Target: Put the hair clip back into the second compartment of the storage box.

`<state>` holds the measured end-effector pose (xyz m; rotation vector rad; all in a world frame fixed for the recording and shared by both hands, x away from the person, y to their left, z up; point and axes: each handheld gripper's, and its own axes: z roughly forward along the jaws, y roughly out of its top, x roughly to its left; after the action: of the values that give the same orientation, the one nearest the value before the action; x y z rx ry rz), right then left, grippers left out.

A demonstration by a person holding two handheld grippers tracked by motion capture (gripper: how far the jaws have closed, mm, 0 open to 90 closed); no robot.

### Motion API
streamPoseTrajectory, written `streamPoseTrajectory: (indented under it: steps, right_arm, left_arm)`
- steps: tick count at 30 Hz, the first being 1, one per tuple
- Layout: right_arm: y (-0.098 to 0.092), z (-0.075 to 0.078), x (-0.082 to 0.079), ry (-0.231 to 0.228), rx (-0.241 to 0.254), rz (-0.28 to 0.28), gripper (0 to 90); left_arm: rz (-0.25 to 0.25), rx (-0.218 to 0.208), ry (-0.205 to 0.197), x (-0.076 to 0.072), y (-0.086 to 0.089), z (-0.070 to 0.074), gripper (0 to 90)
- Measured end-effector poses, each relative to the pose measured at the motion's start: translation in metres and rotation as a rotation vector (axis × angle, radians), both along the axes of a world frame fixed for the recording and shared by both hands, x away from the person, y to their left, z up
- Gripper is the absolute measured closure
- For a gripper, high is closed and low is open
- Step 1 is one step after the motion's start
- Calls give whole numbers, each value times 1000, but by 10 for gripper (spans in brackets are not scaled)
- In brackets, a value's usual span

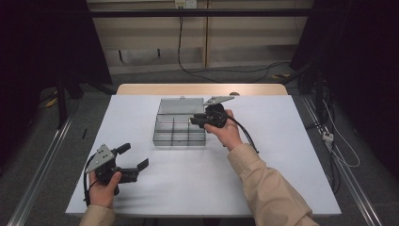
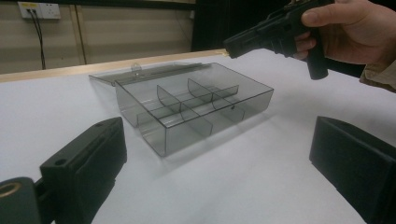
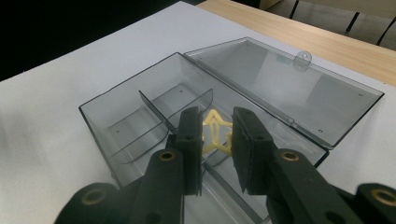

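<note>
The right gripper pinches a small yellow star-shaped piece over the open, smoke-grey clear plastic divider box, apparently to drop it into a compartment, while the left gripper, jaws spread and empty, waits near the table's front edge.

A white sheet covers the desk, leaving a strip of bare wood along its far edge. Grey floor lies around it, with metal rails at either side. Behind stands a pale panelled wall with a socket; black cables trail across the floor. Dark curtains flank both sides.
</note>
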<state>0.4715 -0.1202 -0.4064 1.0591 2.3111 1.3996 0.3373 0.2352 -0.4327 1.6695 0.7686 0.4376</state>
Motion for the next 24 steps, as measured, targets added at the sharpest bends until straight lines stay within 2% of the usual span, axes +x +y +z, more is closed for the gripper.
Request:
streamPoseTrajectory:
  steps: [24]
  right_arm:
    - [9, -3, 9, 4, 2, 11, 737]
  left_arm:
    - [3, -4, 6, 0, 1, 0, 38]
